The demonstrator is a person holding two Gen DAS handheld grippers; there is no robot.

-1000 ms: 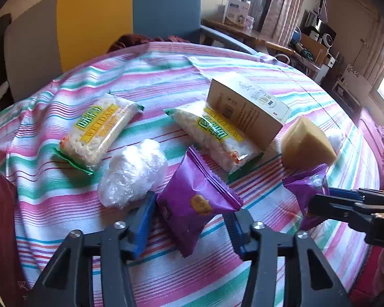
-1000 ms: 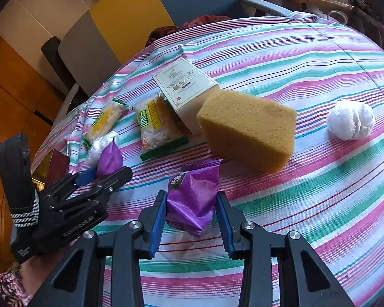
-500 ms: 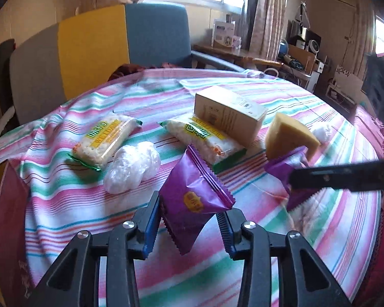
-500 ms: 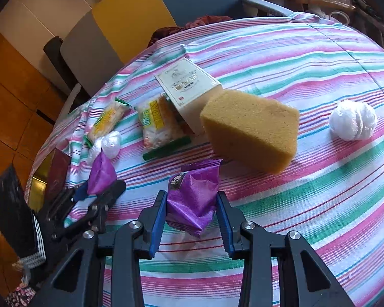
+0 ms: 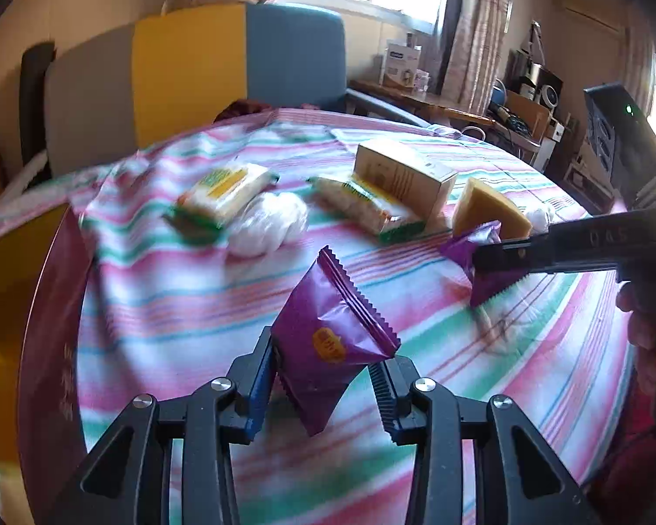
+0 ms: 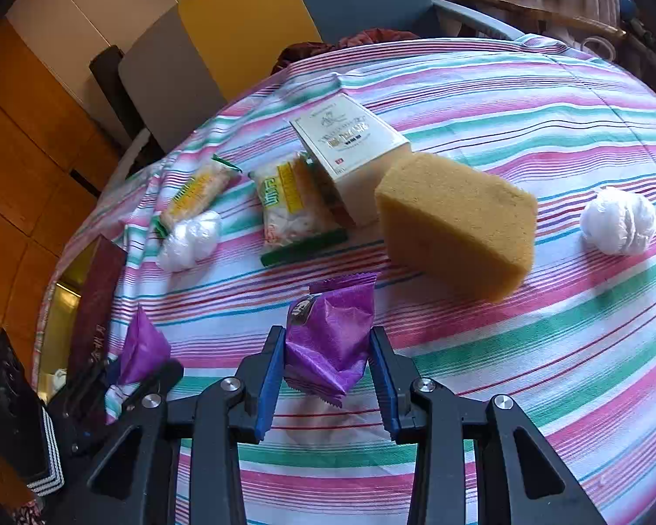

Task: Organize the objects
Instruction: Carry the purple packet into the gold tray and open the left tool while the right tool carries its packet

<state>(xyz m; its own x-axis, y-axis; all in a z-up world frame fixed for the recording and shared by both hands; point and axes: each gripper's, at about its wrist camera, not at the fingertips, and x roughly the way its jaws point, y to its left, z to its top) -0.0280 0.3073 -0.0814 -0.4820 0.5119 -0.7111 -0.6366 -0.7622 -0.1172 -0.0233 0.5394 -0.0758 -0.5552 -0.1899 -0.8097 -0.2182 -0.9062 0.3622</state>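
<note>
My left gripper (image 5: pixel 323 358) has a purple snack packet (image 5: pixel 328 328) between its blue pads, lifted off the striped tablecloth (image 5: pixel 175 306); its jaws are closing on it. The right wrist view shows that same gripper (image 6: pixel 144 372) low at the left with the packet (image 6: pixel 142 345) sticking up. My right gripper (image 6: pixel 326 341) is shut on a second, crumpled purple packet (image 6: pixel 332 328) just above the cloth. From the left wrist view it (image 5: pixel 546 253) reaches in from the right, holding its packet (image 5: pixel 485 262).
A yellow sponge (image 6: pixel 455 227), a cream box (image 6: pixel 350 140), two noodle packets (image 6: pixel 293 201) (image 6: pixel 197 188) and two white plastic balls (image 6: pixel 619 221) (image 6: pixel 190 240) lie on the round table. A dark red box (image 6: pixel 96 297) sits at the left edge. Chairs stand behind.
The left gripper's jaws closed around the purple packet, lifted it and drew back across the table. The right gripper kept still with its packet.
</note>
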